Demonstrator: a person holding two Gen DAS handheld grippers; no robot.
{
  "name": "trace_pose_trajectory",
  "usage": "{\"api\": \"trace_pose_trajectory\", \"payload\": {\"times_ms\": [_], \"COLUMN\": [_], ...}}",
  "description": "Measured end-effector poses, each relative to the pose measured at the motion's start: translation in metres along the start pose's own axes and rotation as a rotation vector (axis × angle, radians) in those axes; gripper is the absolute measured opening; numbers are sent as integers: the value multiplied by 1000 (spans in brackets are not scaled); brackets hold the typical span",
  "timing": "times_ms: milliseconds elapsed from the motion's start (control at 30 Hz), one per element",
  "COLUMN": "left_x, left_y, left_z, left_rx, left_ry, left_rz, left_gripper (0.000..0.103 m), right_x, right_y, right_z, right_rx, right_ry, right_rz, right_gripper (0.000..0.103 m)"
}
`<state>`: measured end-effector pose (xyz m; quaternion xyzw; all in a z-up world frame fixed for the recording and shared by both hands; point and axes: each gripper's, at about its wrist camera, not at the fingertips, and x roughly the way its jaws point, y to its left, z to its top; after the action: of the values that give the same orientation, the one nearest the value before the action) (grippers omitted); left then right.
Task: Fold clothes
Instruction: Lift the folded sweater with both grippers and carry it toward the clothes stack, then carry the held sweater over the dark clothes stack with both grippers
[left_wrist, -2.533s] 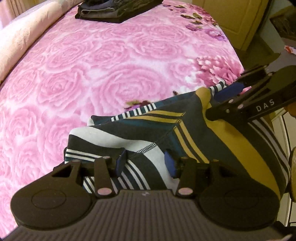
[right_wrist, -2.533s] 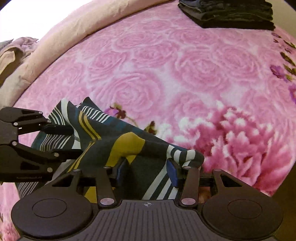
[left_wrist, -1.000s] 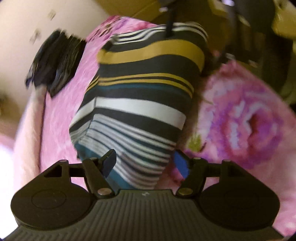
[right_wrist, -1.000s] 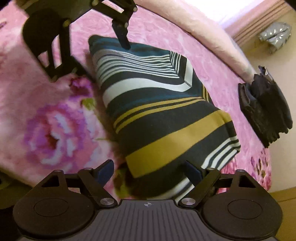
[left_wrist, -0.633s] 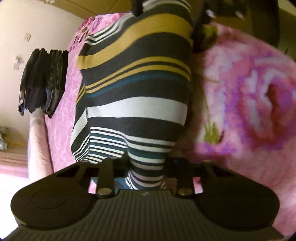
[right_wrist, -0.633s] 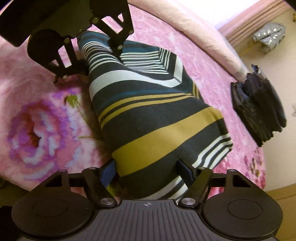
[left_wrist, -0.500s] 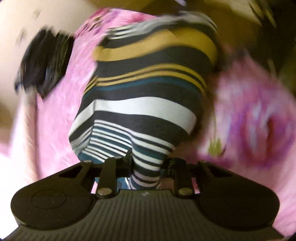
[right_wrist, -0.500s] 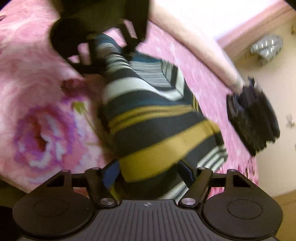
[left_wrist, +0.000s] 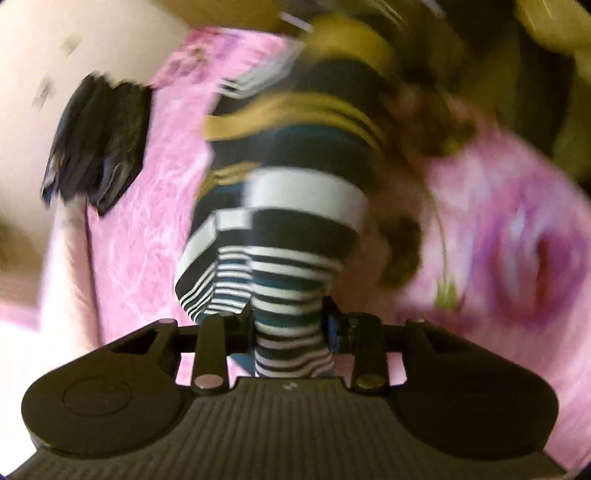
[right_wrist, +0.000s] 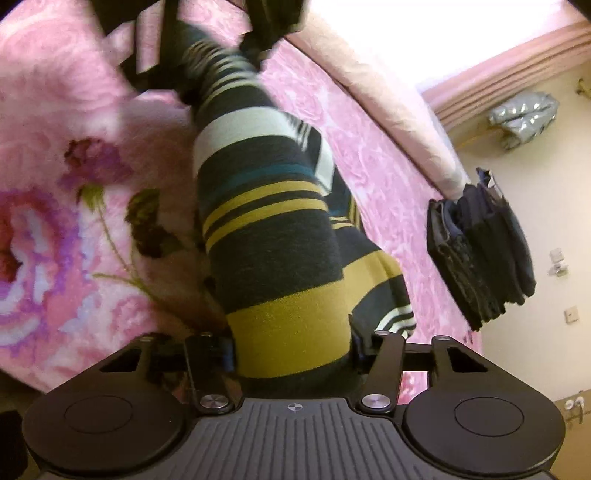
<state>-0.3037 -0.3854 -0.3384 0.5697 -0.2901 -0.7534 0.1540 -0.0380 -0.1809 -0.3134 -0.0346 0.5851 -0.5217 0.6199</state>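
Note:
A folded garment (left_wrist: 306, 206) striped in navy, white, teal and mustard stretches between my two grippers over the pink rose blanket (left_wrist: 498, 240). My left gripper (left_wrist: 290, 325) pinches its thin-striped end; the jaws are opening slightly while the pads still press the cloth. In the right wrist view the garment (right_wrist: 273, 251) runs away from me to the left gripper (right_wrist: 214, 62) at the top. My right gripper (right_wrist: 291, 347) is closing on the mustard-banded end, which fills the gap between its pads. The left wrist view is motion-blurred.
A stack of dark folded clothes (right_wrist: 480, 251) lies at the far edge of the blanket (right_wrist: 55, 221), blurred in the left view as the same stack (left_wrist: 96, 140). A pale pink bolster (right_wrist: 388, 103) borders the bed. Cream walls stand beyond.
Both grippers have closed from wide open onto the two ends of the garment. Both have risen a little, and the cloth now hangs bunched and narrower between them.

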Motion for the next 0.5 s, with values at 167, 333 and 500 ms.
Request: {"api": "trace_pose_trajectory", "payload": {"times_ms": [167, 333, 500], "left_x": [-22, -76, -118], "left_y": [19, 41, 51], "left_z": [9, 18, 41], "left_rx": [-66, -57, -30], "left_ry": [10, -42, -90], "left_rz": [4, 9, -5], "left_gripper": [19, 18, 18], "right_x": [-24, -76, -132], "right_y": [-22, -41, -53], "right_z": [8, 16, 15], "right_rx": [-26, -2, 55], "right_ry": [17, 49, 86], "right_rz": [35, 59, 56], "right_gripper": [50, 49, 49]}}
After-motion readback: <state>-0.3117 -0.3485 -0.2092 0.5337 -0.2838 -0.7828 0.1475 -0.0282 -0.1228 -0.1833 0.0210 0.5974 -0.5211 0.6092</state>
